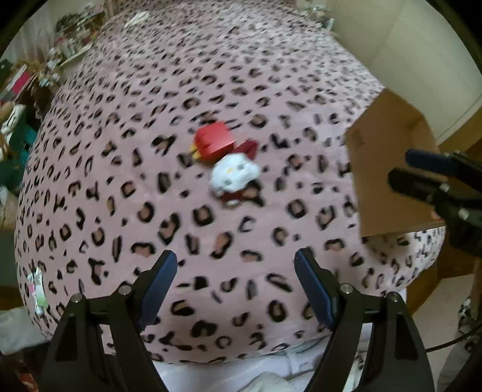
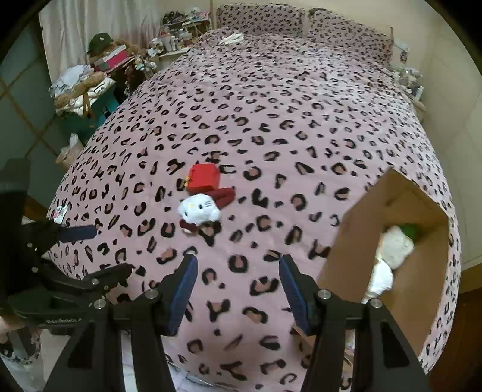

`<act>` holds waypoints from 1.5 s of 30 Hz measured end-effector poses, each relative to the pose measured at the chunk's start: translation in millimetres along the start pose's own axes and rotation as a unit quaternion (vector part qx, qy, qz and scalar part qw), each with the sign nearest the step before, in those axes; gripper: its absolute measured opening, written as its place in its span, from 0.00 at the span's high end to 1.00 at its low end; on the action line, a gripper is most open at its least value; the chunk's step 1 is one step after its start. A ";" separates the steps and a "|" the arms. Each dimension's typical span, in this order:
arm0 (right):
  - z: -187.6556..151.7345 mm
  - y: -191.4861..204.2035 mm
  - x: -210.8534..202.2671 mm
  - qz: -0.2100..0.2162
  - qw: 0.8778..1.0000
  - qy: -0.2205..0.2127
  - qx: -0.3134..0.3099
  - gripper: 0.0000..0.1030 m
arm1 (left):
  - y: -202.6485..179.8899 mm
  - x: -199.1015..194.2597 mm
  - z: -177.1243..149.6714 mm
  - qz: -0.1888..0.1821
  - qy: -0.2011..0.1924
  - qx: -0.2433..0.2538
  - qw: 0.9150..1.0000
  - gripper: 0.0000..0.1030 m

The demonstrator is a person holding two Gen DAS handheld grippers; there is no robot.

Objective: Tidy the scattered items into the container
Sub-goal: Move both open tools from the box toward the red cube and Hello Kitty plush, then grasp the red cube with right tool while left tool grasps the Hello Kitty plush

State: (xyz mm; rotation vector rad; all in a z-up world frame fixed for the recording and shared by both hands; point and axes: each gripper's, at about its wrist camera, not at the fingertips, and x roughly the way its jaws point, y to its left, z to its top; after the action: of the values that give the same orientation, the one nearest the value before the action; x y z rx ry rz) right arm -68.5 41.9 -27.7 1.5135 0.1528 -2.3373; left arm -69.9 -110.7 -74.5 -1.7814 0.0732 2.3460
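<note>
A white cat plush (image 1: 234, 175) with dark red clothes lies on the pink leopard-print bed, touching a red box (image 1: 212, 141) just behind it. Both also show in the right wrist view: the plush (image 2: 199, 208) and the red box (image 2: 203, 177). An open cardboard box (image 2: 388, 241) stands at the bed's right, holding white soft items (image 2: 391, 245) and something green. It shows in the left wrist view too (image 1: 388, 169). My left gripper (image 1: 235, 280) is open and empty, well short of the plush. My right gripper (image 2: 238, 286) is open and empty, left of the cardboard box.
The bedspread (image 2: 286, 120) fills most of both views, with pillows (image 2: 262, 18) at the far end. A small white packet (image 2: 58, 212) lies near the bed's left edge. Cluttered shelves and boxes (image 2: 99, 69) stand left of the bed. A wall is on the right.
</note>
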 end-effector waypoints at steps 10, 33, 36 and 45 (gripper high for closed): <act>35.4 14.6 76.6 0.052 0.997 0.048 0.038 0.44 | 53.5 51.9 0.0 -0.012 0.027 -0.052 0.998 0.21; 131.9 50.8 253.3 0.060 0.982 0.168 0.056 0.42 | 79.9 162.3 44.3 -0.109 0.001 -0.113 0.988 0.21; 132.4 50.0 261.3 0.063 0.980 0.180 0.053 0.35 | 76.4 167.7 50.2 -0.123 -0.008 -0.109 0.986 0.21; 125.9 52.5 276.9 0.071 0.977 0.198 0.034 0.37 | 75.7 172.4 58.9 -0.146 -0.023 -0.121 0.981 0.21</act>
State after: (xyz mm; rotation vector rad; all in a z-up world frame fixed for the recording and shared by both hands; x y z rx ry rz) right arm -260.7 -106.1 -218.7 1.9406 0.0600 -1.9270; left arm -184.0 -154.2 -229.5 -1.6983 -0.4690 2.2567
